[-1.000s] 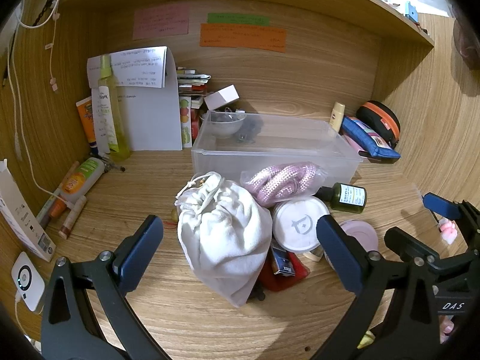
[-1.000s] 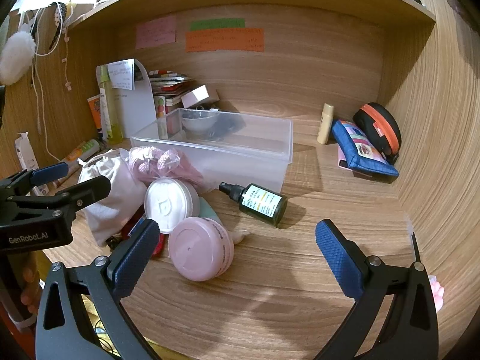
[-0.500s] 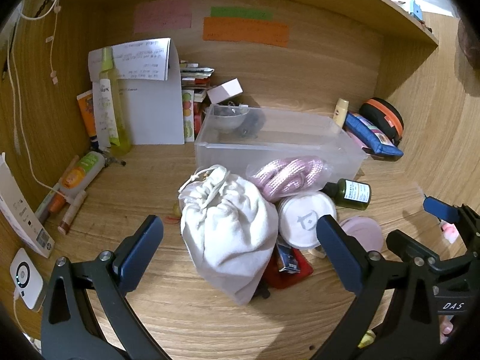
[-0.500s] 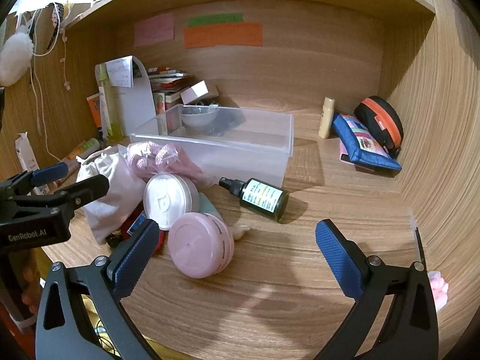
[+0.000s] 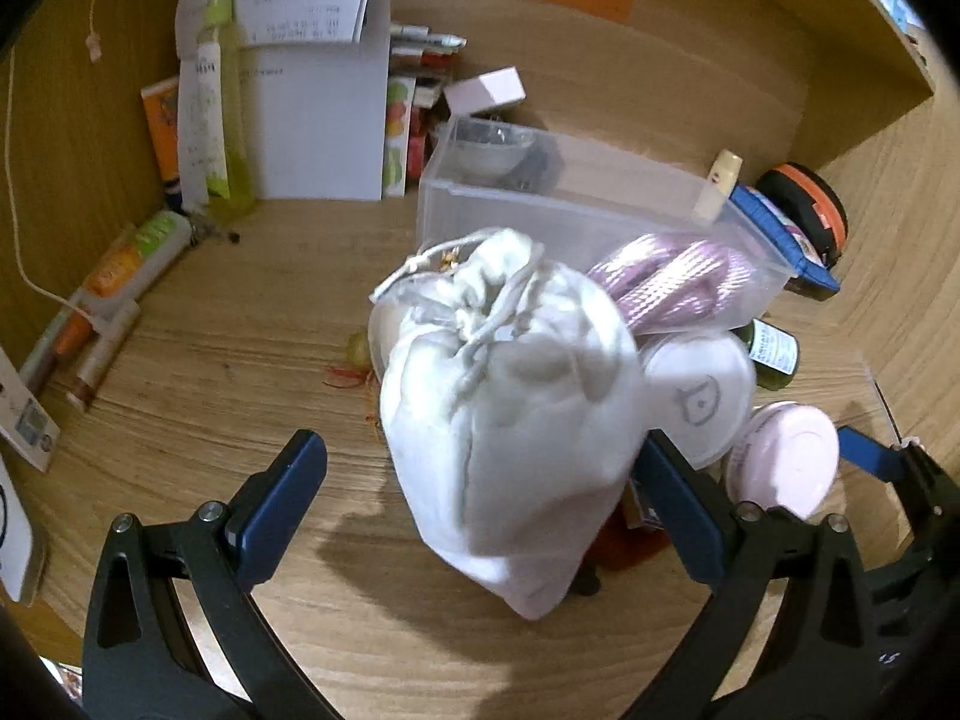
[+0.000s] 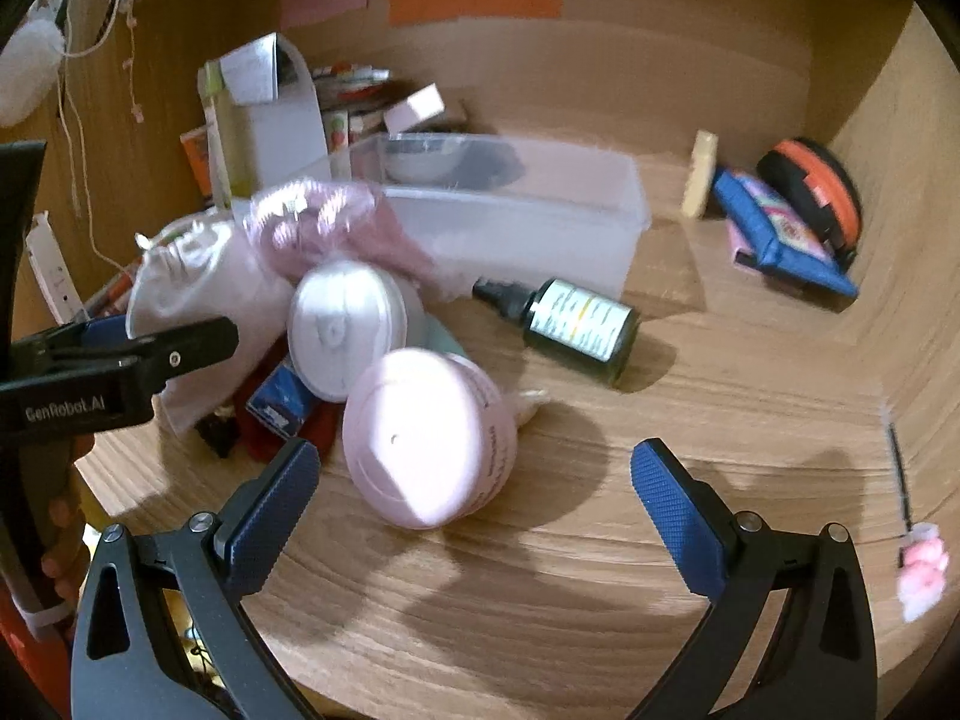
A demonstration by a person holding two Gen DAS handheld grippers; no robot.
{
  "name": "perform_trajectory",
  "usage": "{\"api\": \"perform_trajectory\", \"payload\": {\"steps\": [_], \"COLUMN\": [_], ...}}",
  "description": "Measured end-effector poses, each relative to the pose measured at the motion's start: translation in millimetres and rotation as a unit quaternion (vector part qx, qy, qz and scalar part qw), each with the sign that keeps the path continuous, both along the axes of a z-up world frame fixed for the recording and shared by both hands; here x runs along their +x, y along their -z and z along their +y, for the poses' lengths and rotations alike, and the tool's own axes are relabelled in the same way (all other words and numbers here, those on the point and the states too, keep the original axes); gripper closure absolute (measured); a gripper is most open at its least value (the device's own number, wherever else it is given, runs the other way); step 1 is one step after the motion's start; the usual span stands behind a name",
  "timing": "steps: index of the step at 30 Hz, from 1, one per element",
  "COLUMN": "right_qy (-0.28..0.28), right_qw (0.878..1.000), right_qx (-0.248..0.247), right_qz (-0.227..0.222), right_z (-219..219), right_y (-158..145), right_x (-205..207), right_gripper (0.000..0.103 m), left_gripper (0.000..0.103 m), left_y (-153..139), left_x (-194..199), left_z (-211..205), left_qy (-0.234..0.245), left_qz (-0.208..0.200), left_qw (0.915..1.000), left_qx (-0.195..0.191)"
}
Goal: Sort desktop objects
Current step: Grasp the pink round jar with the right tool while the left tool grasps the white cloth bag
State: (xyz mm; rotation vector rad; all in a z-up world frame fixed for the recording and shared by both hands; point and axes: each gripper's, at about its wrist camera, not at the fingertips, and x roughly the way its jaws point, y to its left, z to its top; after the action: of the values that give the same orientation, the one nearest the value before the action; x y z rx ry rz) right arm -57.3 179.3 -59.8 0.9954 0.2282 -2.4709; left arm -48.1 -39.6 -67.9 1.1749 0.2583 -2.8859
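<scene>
On the desk right in front of me sits the heap I'm sorting: my left gripper is spread wide, jaws either side of the white drawstring pouch, nothing clamped yet, lined up, I'd say, to take it by its fat middle. My right gripper is wide open too, holding nothing, hovering just short of the pink round jar, which lies tipped on its side against the white-lidded tub. Behind the pile stands the clear plastic bin, mouth up and mostly bare, the likely home for all this. A bagged pink coil leans on its front wall, and the dark green dropper bottle lies flat, apart from the heap.
</scene>
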Motion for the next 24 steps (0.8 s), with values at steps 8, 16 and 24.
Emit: {"api": "perform_trajectory", "payload": {"steps": [8, 16, 24], "right_qy": [-0.004, -0.018, -0.025], "right_qw": [1.000, 1.000, 0.998], "right_qx": [0.012, 0.000, -0.033], "right_qz": [-0.006, -0.023, -0.045], "right_z": [-14, -15, -5], "right_y": [11, 15, 16], "right_x": [-11, -23, -25], "right_gripper": [0.001, 0.029, 0.043], "left_gripper": [0.000, 0.000, 0.027], "left_y": [12, 10, 9], "left_x": [-21, -26, -23], "left_z": [9, 7, 7], "left_qy": [0.004, 0.010, 0.025], "left_qz": [-0.034, -0.025, -0.016], "left_qw": [0.9993, 0.9996, 0.9995], "left_qx": [-0.012, -0.011, 0.007]}}
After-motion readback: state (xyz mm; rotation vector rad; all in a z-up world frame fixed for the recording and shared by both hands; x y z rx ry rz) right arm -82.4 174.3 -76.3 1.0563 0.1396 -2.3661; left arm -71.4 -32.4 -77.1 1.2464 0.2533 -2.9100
